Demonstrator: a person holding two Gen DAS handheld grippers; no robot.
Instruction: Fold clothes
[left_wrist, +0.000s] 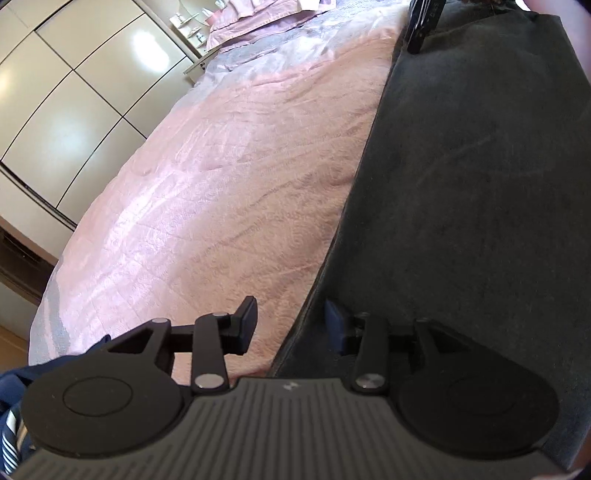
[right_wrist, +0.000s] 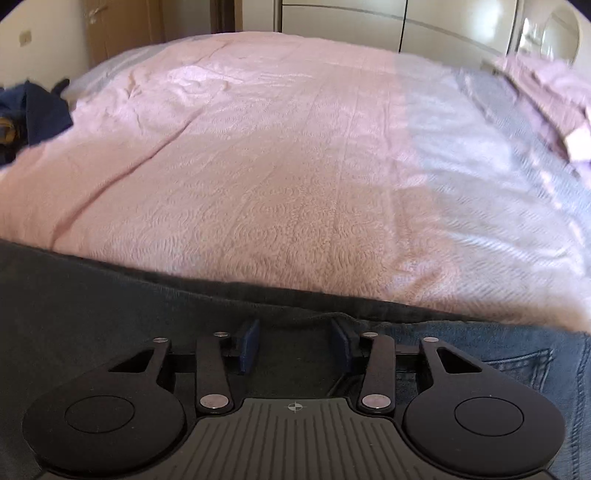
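Dark jeans (left_wrist: 461, 184) lie flat along the near edge of a bed with a pink quilted cover (left_wrist: 221, 177). My left gripper (left_wrist: 291, 321) is open and hovers over the jeans' left edge, one finger over the cover, the other over the denim. In the right wrist view the jeans (right_wrist: 110, 306) fill the bottom, with a back pocket (right_wrist: 524, 365) at the right. My right gripper (right_wrist: 293, 343) is open, its fingers over the jeans near their far edge. The right gripper also shows at the far end of the jeans in the left wrist view (left_wrist: 423, 26).
Navy clothes (right_wrist: 33, 114) lie piled at the bed's left corner. Pink pillows (right_wrist: 546, 96) sit at the head of the bed. Cream wardrobe doors (left_wrist: 66, 103) stand beyond the bed, with a bedside shelf (left_wrist: 188, 29) of small items.
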